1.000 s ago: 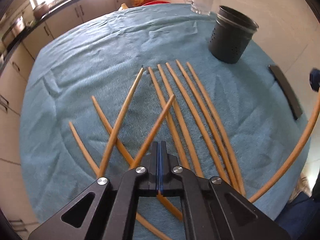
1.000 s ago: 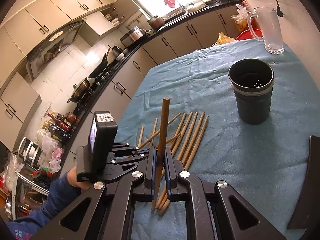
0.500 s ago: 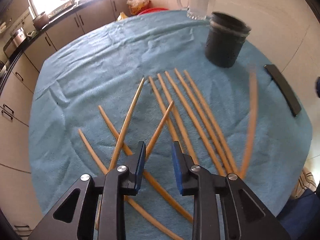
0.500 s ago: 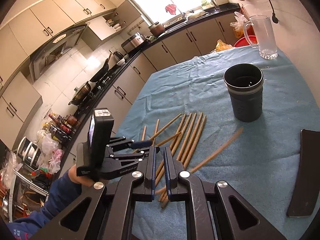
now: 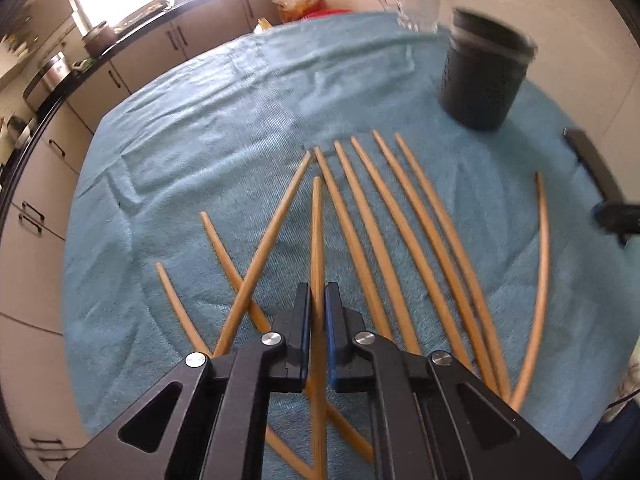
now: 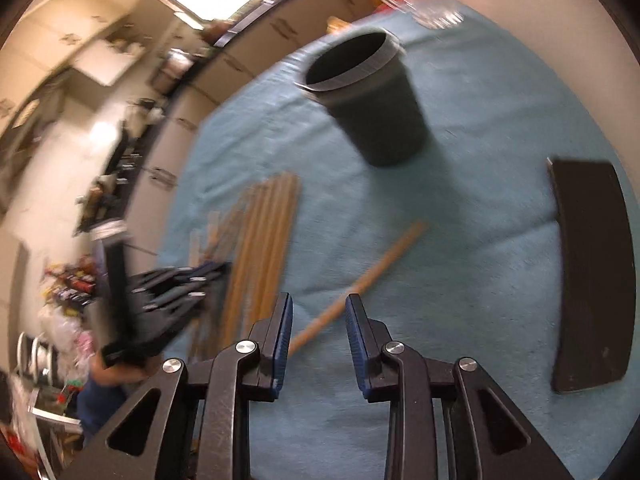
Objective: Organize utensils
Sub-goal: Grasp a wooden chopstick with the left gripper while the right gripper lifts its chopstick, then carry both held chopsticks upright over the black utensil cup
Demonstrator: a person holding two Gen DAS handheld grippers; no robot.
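Lying on the blue cloth [image 5: 208,128], slender tan chopsticks [image 5: 404,232]; left gripper [image 5: 317,320] pinches 1 chopstick [image 5: 317,240], right gripper [image 6: 318,330] gapes wide.

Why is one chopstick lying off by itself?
One chopstick lies alone and askew on the cloth, apart from the others, between them and the black holder. None are in the holder yet.

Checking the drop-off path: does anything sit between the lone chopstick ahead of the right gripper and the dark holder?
Nothing visible does. Only bare blue cloth separates the lone chopstick from the holder.
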